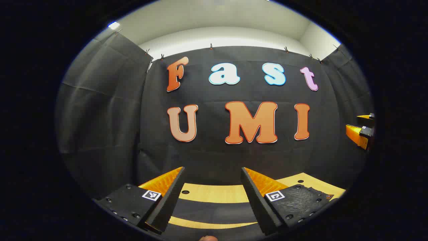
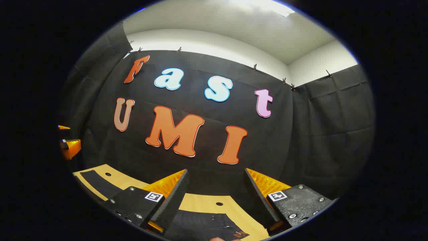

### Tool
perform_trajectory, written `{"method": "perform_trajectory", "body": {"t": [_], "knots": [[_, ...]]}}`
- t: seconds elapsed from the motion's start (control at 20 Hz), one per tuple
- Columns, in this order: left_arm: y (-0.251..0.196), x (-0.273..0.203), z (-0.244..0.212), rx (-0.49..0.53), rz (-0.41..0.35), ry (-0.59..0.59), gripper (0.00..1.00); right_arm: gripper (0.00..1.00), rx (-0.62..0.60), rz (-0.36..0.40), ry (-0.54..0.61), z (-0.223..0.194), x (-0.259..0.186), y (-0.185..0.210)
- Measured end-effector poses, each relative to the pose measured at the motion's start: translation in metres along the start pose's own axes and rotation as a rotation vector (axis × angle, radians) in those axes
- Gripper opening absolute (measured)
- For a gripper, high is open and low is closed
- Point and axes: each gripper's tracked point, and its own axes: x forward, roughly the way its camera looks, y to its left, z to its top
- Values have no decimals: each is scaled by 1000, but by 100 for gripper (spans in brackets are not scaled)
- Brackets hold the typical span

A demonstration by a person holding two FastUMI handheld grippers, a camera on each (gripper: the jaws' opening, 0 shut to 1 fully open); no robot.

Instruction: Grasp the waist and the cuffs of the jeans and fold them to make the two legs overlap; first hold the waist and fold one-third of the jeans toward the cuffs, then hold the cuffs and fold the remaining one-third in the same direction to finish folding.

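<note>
I am looking over the pale wooden bench (image 1: 214,194), dark jeans (image 2: 204,226) lying flat on it under my right claw (image 2: 214,192), my left claw (image 1: 212,189) hanging released above the bench, both claws spread wide, gripping nothing.

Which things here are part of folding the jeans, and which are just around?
For the job:
- dark jeans on the table
- left claw, open
- right claw, open

Just around:
- wooden table
- clips holding the wall cloth
</note>
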Motion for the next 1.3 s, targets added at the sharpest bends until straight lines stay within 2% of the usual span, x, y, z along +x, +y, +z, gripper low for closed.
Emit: {"method": "perform_trajectory", "body": {"t": [0.15,0.25,0.4,0.45,0.5,0.6,0.75,0.8,1.0,1.05,1.1,1.15,1.2,1.25,1.3], "knots": [[6,10,3,2,38,-13,97,98,34,41,-9,2,26,13],[6,20,-10,9,57,19,95,100,30,54,23,-10,43,19],[-7,32,-30,15,38,73,98,98,26,91,46,-24,61,32],[-10,39,-34,22,33,93,98,100,2,83,46,-26,69,32],[-13,46,-34,23,33,103,98,98,-9,77,62,-29,78,31],[-17,60,-9,7,25,52,96,98,41,93,63,-20,91,37],[-20,65,37,49,37,-60,96,100,129,110,0,7,96,35],[-24,61,37,59,27,-72,95,98,126,107,-4,5,94,30],[-26,57,31,43,13,-62,96,100,106,104,12,-10,77,25],[-22,56,28,53,20,-56,96,98,101,108,27,-16,71,25],[-16,54,20,66,30,-39,98,100,86,109,53,-28,66,23],[-7,51,11,77,49,-12,100,94,56,95,103,-45,61,21],[2,51,-3,84,64,26,100,98,33,78,169,-65,55,14],[11,50,-17,86,80,71,99,94,35,84,238,-86,48,14],[23,48,-33,82,100,114,99,98,60,88,311,-108,42,15]]}}
